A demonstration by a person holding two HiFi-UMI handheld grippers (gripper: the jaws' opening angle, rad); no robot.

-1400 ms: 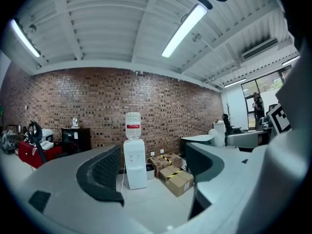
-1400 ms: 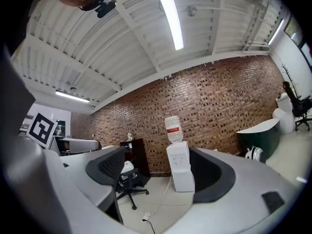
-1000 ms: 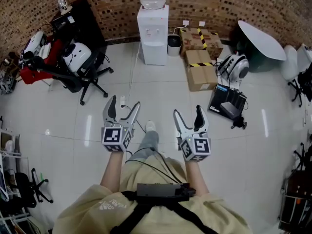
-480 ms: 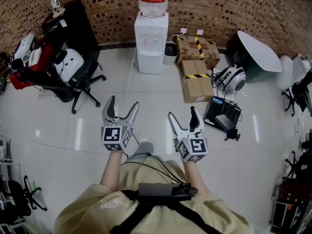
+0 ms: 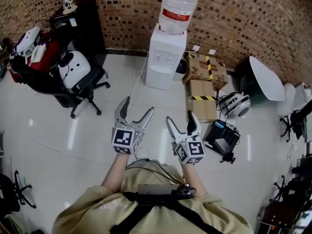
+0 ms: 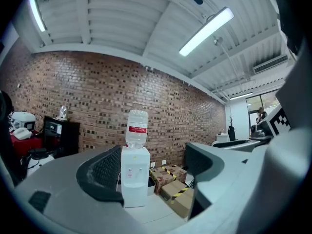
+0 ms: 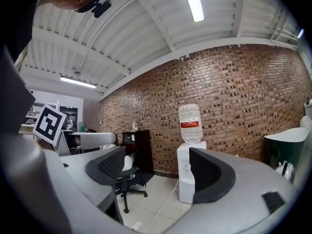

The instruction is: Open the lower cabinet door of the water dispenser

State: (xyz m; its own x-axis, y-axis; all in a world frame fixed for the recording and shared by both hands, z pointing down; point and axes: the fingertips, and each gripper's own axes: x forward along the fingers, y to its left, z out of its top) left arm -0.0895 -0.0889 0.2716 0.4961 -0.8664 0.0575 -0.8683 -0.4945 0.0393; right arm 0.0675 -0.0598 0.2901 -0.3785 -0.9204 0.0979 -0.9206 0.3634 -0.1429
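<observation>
Far left, at the brick wall: a black cabinet (image 5: 80, 21), with an office chair (image 5: 80, 84) in front that carries a white rounded object (image 5: 74, 65).
Water dispenser (image 5: 165, 57): white and upright on the tiled floor (image 5: 58, 130) against the wall, well ahead of both grippers. Its lower cabinet door looks shut.
Bottle (image 5: 178, 9): clear with a red label, upended on the dispenser's top. How full it is cannot be told.
Bin (image 5: 181, 66): dark, just right of the dispenser. Its contents cannot be told.
Cardboard boxes (image 5: 204, 84): grouped on the floor right of the bin, flaps closed, with yellow-black striped tape.
Round table (image 5: 265, 77): white, farther right.
Left gripper (image 5: 138, 106): fingers spread wide and touching nothing. Its own view frames the distant dispenser between them.
Right gripper (image 5: 179, 117): fingers also wide and empty. In its own view the dispenser shows partly behind one finger.
</observation>
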